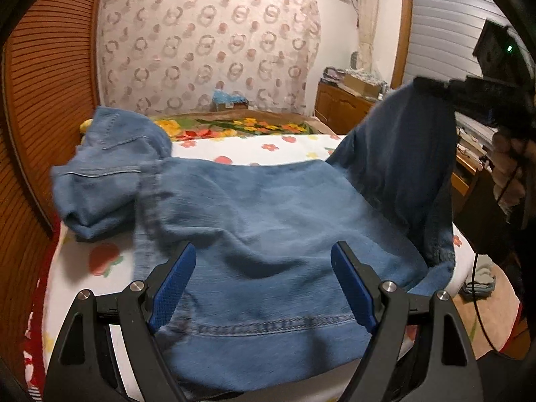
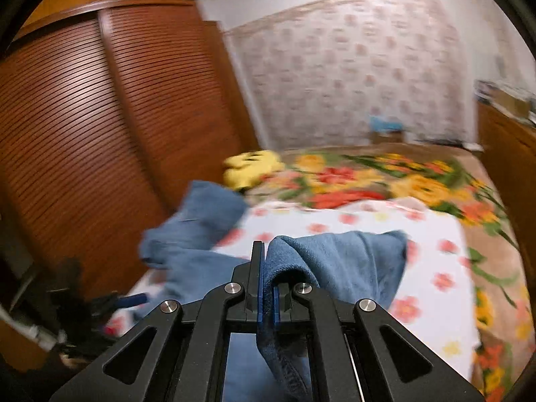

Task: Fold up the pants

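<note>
The pants (image 1: 261,221) are spread on the bed (image 1: 100,288); one end is clamped in the closed right gripper (image 2: 267,278) and raised. The left gripper (image 1: 263,284) is held wide open, empty, above the hem. Unpinned, the cloth may be dragged askew.

A home bedroom is showing here: a bed (image 1: 254,149) is lying under a white flower-print sheet (image 2: 432,268) and a bright floral blanket (image 2: 385,177), a slatted wooden wardrobe (image 2: 100,117) is standing alongside, patterned fabric (image 1: 207,43) is covering the far wall, and a cluttered wooden cabinet (image 1: 338,107) is sitting beyond.
</note>
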